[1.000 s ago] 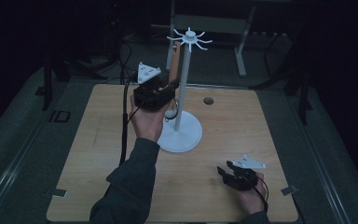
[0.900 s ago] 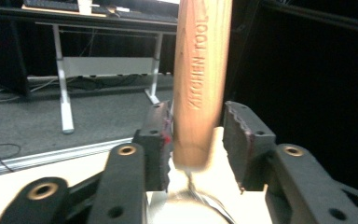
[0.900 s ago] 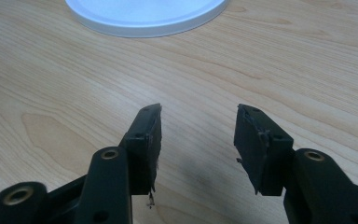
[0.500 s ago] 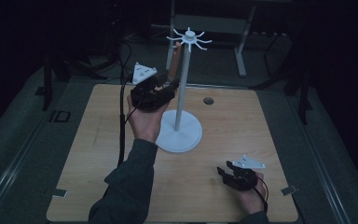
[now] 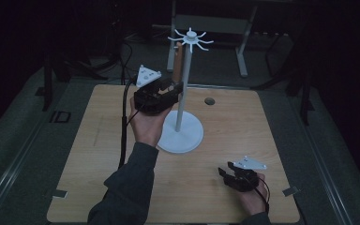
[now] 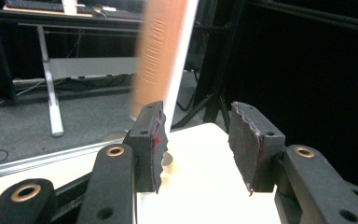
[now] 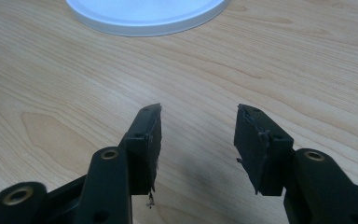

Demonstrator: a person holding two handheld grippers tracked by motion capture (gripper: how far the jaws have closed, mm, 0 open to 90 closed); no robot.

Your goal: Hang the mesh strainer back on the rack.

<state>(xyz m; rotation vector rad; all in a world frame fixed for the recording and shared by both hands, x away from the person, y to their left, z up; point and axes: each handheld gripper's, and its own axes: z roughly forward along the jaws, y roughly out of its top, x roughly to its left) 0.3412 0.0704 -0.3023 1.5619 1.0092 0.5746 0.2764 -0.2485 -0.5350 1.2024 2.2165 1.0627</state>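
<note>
While the left tongs (image 5: 172,87) hover raised beside the white stand's (image 5: 182,136) pole, their jaws spread with nothing between them, a brown strap (image 5: 178,63) hangs from the spoked top of the stand, just above and beyond them. Near the desk's (image 5: 89,154) front edge, the right tongs (image 5: 225,174) rest low, jaws likewise parted and empty, well apart from the stand's round base.

No legible text, label, brand or number is present. The brown strap (image 6: 161,51) hanging beside the stand pole (image 6: 179,70) carries embossed marks; these are too blurred to read.
</note>
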